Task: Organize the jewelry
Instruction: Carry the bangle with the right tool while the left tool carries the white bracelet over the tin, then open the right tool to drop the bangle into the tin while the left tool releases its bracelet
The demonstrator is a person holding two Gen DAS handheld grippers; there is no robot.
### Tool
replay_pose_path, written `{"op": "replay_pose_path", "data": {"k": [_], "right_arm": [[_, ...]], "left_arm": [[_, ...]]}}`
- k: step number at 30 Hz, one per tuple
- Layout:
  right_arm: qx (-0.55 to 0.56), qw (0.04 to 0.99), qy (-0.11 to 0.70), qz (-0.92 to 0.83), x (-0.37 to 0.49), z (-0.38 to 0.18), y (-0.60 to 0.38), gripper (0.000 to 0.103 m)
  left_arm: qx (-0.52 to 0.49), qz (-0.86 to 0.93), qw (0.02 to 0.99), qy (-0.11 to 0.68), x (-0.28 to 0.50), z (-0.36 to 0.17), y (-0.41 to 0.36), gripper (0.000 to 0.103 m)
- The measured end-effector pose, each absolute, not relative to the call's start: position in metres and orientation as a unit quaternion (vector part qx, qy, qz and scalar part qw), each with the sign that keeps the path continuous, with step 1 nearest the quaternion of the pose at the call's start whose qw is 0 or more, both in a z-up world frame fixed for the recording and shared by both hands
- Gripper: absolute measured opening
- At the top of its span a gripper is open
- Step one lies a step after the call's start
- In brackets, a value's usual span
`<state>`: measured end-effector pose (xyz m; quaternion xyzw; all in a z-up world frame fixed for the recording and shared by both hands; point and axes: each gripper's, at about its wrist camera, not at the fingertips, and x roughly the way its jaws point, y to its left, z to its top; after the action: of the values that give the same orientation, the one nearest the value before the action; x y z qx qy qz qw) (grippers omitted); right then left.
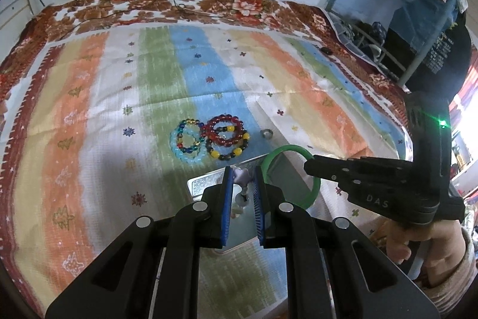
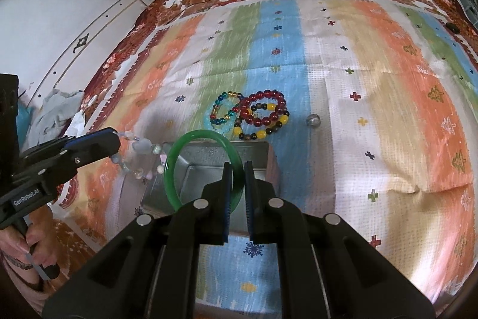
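A bed under a striped cloth (image 1: 98,97) fills both views, with a white wall behind. In the left wrist view, the left tongs (image 1: 243,178) are clamped on a pale bead bracelet (image 1: 242,178) that hangs between the blue pads straight over an open metal tin (image 1: 206,184); the right tongs (image 1: 310,166) reach in from the right, gripping a green bangle (image 1: 279,152) at its rim over the tin's far right corner. Four bead bracelets (image 1: 210,139) and a ring (image 1: 266,134) lie on the cloth just beyond the tin. In the right wrist view, the right tongs (image 2: 237,169) pinch the bangle (image 2: 179,151), which stands roughly upright, its hoop spreading left over the tin (image 2: 263,151). The left tongs (image 2: 115,139) hold the pale bracelet (image 2: 143,147) just left of the tin's edge, dangling. Both loads look ready to drop; the bangle seems nearer the tin's middle.
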<state>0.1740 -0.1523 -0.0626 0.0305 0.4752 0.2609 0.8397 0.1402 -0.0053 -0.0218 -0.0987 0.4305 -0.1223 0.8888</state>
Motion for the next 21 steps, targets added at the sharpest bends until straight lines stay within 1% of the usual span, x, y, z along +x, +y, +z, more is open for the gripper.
{"op": "replay_pose_path", "data": {"k": [5, 7, 8, 9, 11, 15, 21], "right_arm": [[0.034, 0.835, 0.482, 0.262, 0.177, -0.066, -0.151, 0.01], [0.041, 0.833, 0.485, 0.262, 0.179, -0.067, -0.152, 0.013], [0.047, 0.833, 0.485, 0.261, 0.18, -0.068, -0.153, 0.014], [0.049, 0.835, 0.484, 0.259, 0.181, -0.067, -0.154, 0.019], [0.045, 0.84, 0.478, 0.252, 0.185, -0.065, -0.155, 0.025], [0.043, 0.842, 0.48, 0.242, 0.194, -0.068, -0.157, 0.026], [0.044, 0.842, 0.485, 0.231, 0.213, -0.071, -0.157, 0.027]], "left_arm": [[-0.102, -0.121, 0.885, 0.438, 0.143, -0.026, -0.003, 0.013], [-0.106, -0.122, 0.882, 0.443, 0.144, -0.029, -0.002, 0.013], [-0.11, -0.123, 0.881, 0.445, 0.145, -0.03, -0.002, 0.015], [-0.112, -0.123, 0.88, 0.445, 0.146, -0.03, -0.001, 0.024], [-0.112, -0.122, 0.881, 0.443, 0.147, -0.03, 0.0, 0.034], [-0.115, -0.115, 0.882, 0.443, 0.15, -0.03, 0.003, 0.037], [-0.109, -0.099, 0.879, 0.454, 0.168, -0.036, 0.009, 0.038]]}}
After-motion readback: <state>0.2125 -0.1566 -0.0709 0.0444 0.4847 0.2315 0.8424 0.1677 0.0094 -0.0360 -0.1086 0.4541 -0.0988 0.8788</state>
